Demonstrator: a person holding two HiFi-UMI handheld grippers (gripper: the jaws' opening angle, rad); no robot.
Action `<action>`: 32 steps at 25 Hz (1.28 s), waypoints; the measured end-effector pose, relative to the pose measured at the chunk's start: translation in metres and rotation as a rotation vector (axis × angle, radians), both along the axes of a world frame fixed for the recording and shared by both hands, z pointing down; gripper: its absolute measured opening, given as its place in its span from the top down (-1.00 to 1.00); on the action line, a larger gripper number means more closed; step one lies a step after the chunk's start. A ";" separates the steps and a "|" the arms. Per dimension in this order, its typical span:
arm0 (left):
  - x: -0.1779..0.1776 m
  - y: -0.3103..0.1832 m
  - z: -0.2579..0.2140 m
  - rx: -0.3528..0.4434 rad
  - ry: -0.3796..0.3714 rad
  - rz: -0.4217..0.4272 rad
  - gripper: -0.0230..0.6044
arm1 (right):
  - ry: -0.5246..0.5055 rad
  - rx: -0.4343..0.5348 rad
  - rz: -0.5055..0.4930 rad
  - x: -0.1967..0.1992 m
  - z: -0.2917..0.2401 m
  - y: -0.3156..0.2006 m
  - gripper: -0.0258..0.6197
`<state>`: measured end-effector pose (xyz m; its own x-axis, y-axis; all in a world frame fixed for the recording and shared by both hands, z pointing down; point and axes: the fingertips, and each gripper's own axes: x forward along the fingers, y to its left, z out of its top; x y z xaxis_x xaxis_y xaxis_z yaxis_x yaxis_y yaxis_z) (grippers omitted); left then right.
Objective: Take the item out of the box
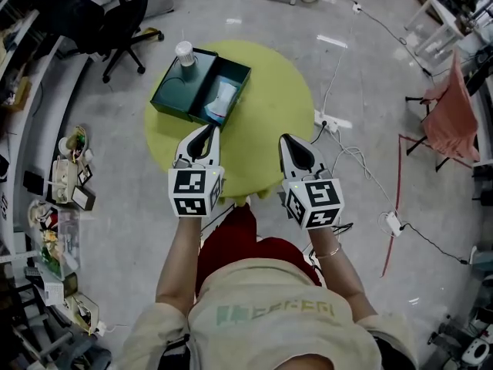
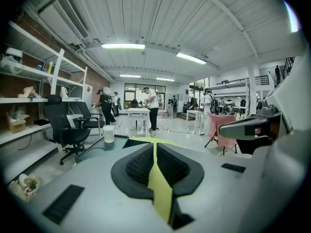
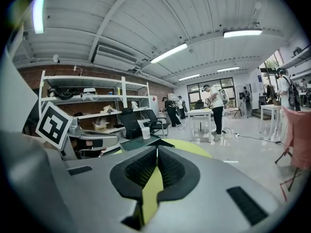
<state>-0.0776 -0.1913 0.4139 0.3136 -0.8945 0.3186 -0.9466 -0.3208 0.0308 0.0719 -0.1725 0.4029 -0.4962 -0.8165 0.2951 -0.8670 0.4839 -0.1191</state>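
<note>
An open dark green box (image 1: 202, 87) sits at the far left of a round yellow-green table (image 1: 277, 106). Its right half holds a white and pale blue item (image 1: 222, 100). A white cup-like cylinder (image 1: 184, 52) stands on its left half. My left gripper (image 1: 209, 131) hovers just short of the box, jaws shut and empty. My right gripper (image 1: 286, 139) is level with it over the table's near edge, also shut and empty. In the left gripper view the shut gripper (image 2: 154, 147) points past the cylinder (image 2: 109, 133). In the right gripper view the gripper (image 3: 156, 149) faces the box (image 3: 138, 142).
A black office chair (image 1: 123, 21) stands beyond the table at the left. A power strip with cables (image 1: 333, 122) lies on the floor at the right, near a pink cloth on a rack (image 1: 451, 114). Cluttered shelving (image 1: 62, 176) lines the left. People stand far off (image 2: 151, 108).
</note>
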 end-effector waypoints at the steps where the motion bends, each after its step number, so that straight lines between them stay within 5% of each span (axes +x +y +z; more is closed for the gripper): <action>1: 0.000 -0.009 0.001 -0.004 0.001 0.006 0.83 | 0.003 -0.003 0.002 -0.001 0.001 -0.006 0.81; 20: -0.021 -0.135 0.041 -0.147 -0.036 0.060 0.82 | 0.031 -0.079 0.034 -0.019 0.028 -0.099 0.81; 32: -0.005 -0.173 0.078 -0.272 -0.069 0.125 0.61 | 0.043 -0.117 0.037 -0.023 0.045 -0.136 0.81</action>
